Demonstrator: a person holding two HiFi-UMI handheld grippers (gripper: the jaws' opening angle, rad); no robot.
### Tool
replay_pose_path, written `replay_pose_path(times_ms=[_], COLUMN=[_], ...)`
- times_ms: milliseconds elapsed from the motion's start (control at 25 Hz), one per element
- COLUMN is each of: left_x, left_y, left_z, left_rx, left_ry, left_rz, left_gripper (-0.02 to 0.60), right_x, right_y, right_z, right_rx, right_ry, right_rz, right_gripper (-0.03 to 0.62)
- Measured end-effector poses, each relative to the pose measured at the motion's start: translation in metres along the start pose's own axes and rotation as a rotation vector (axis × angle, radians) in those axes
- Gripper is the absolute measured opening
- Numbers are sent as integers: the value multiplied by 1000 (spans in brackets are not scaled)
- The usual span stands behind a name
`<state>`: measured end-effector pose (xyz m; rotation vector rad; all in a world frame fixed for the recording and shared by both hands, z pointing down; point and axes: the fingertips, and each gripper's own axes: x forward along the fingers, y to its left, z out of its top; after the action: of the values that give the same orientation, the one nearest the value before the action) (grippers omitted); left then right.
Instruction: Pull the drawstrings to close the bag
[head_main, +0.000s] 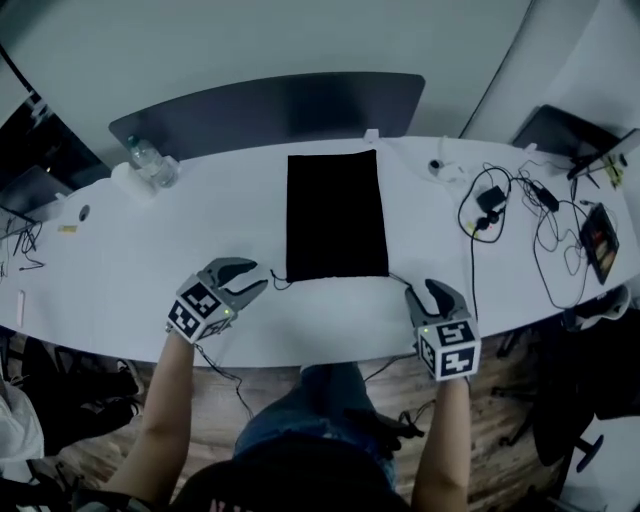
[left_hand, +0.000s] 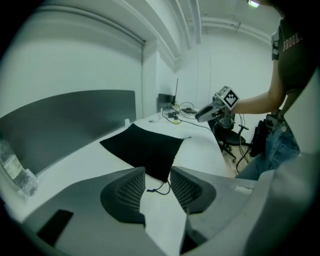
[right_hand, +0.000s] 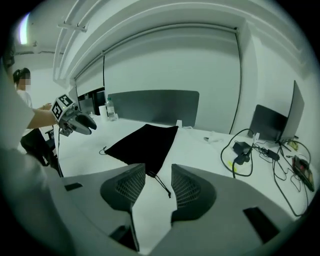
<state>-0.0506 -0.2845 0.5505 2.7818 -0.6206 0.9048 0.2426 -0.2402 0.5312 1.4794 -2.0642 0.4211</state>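
A flat black drawstring bag (head_main: 337, 215) lies on the white table (head_main: 200, 220), mouth toward me. My left gripper (head_main: 260, 277) hovers by the bag's near left corner, open. In the left gripper view the left drawstring (left_hand: 156, 190) lies on the table just beyond the gap between the jaws of that gripper (left_hand: 157, 186), not pinched. My right gripper (head_main: 420, 290) is open at the near right corner. The right drawstring (right_hand: 163, 186) trails from the bag (right_hand: 142, 145) into the gap of that gripper (right_hand: 159, 182), untouched.
A water bottle (head_main: 150, 160) stands at the far left. Black cables and a charger (head_main: 495, 205) sprawl at the right, with a laptop (head_main: 560, 130) and a tablet (head_main: 600, 240) beyond. A dark divider panel (head_main: 270, 110) backs the table.
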Motion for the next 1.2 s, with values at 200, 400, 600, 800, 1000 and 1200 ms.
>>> replay_pose_path(times_ms=[200,400,600,800,1000,1200], left_x=[28,50,65,75,71,72], left_y=[-1,3,4,0,-8,-6], left_z=[-21,-47,-63,-76,-83,-82], left_rx=[148,318,536,721,716,576], left_ry=[164,330,444,574,589,569], left_rz=[-76,-145,-231,-365,-451,-418], left_gripper=[140,140,140,140,43,29], right_x=[26,42,53,56,59,65], right_y=[-10,-13,-14,-12,-9,-7], right_z=[-31,-48,-56,-66,-79,-82], right_rx=[-40,-89,-84,-117,-215,-256], right_ry=[123,220,243,287,355,375], right_rz=[93,190,251,289,318,340], right_gripper=[153,153,152,150,155,166])
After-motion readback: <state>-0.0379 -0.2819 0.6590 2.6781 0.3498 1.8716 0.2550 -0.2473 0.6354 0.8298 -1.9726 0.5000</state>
